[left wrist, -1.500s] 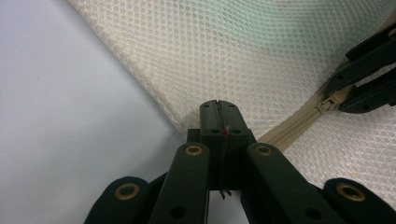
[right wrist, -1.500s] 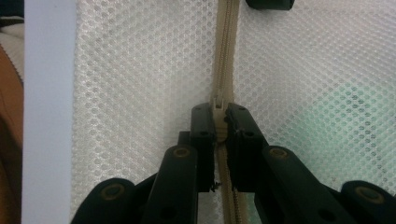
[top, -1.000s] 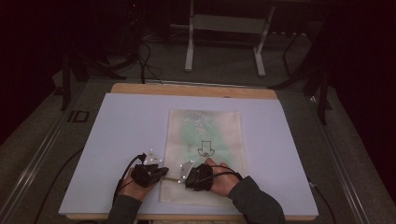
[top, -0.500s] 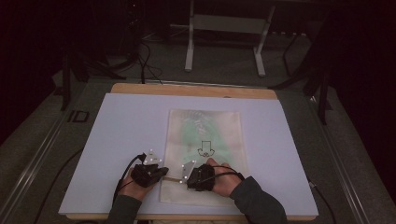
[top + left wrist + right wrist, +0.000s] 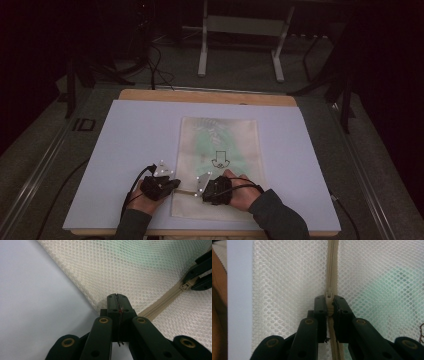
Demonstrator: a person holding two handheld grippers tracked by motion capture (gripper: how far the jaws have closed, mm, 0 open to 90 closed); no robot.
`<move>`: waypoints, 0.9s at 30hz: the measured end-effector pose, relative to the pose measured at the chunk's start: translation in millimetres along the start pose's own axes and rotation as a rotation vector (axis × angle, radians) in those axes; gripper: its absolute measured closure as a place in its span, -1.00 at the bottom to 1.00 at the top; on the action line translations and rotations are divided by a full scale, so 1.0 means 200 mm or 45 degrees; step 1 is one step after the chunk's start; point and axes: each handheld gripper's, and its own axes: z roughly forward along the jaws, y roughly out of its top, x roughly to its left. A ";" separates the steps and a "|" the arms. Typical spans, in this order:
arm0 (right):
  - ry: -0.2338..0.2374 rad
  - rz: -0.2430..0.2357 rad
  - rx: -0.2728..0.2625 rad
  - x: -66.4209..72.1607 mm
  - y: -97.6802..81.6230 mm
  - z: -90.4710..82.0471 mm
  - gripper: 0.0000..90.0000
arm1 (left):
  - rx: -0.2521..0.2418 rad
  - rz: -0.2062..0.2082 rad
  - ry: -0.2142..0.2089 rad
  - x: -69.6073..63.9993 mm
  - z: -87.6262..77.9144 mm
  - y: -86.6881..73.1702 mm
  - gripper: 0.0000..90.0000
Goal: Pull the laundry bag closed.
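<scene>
A cream mesh bag [image 5: 220, 145] with something green inside lies flat on the white board [image 5: 125, 150]. Its beige zipper [image 5: 332, 265] runs across the near end. My left gripper [image 5: 175, 187] is shut on the bag's left edge [image 5: 105, 301], right where the zipper [image 5: 160, 306] ends. My right gripper [image 5: 200, 191] sits a short way to the right along the zipper, shut on the zipper pull [image 5: 329, 296]. In the left gripper view the right gripper [image 5: 193, 283] shows at the far right, on the slider. The jaws of both are pressed together.
The board lies on a wooden table [image 5: 210, 96]. Its near edge [image 5: 239, 302] is just left of the bag in the right gripper view. Beyond the table stand a metal frame [image 5: 240, 30] and cables on the dark floor [image 5: 150, 60].
</scene>
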 end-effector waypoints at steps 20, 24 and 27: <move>0.012 0.016 0.019 -0.01 -0.05 -0.02 0.83 | 0.003 0.000 0.001 0.00 0.00 0.00 0.99; 0.011 0.008 0.023 -0.01 -0.05 -0.02 0.83 | 0.003 0.002 0.003 0.00 0.00 0.00 0.99; 0.013 0.008 0.029 -0.01 -0.06 -0.03 0.83 | 0.004 0.004 0.007 0.00 0.00 0.00 0.99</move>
